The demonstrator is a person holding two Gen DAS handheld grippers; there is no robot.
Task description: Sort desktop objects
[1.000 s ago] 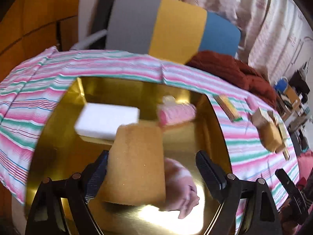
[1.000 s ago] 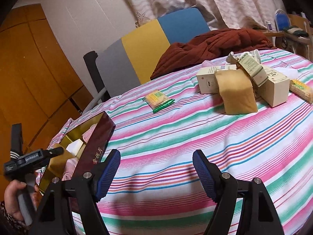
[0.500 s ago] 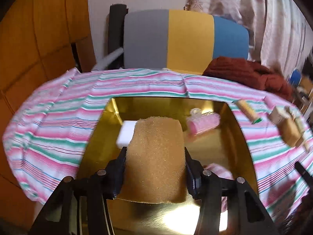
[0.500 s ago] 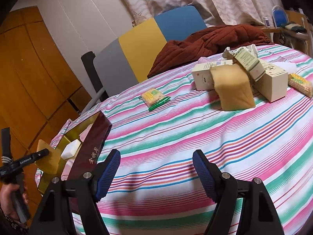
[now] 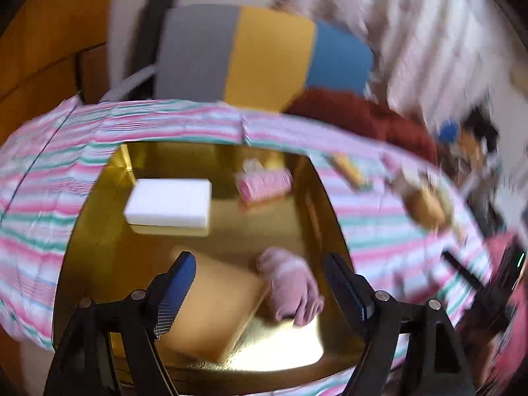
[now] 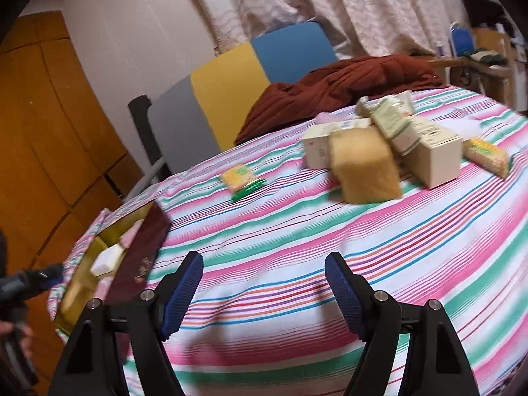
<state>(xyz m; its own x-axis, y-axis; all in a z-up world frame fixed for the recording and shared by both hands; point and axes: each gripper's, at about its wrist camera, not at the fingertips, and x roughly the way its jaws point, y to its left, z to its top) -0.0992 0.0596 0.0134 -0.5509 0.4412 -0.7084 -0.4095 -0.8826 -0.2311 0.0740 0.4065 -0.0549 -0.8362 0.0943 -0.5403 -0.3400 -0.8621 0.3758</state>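
Ahead of the left gripper (image 5: pixel 259 283), the box (image 5: pixel 316 204) holds a sponge (image 5: pixel 214 310) nearest, a glove (image 5: pixel 290 287) touching its right, a white block (image 5: pixel 170 203) beyond-left, a packet (image 5: pixel 264 183) beyond-right. Cartons (image 6: pixel 432 155) lie far right.

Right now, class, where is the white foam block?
In the left wrist view, the white foam block lies in the gold tray, far left part, left of the pink tissue pack.

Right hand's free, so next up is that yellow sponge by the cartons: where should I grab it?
Grip the sponge across its left and right faces, coming from the front with the right gripper. Those sides look exposed; cartons crowd its back.
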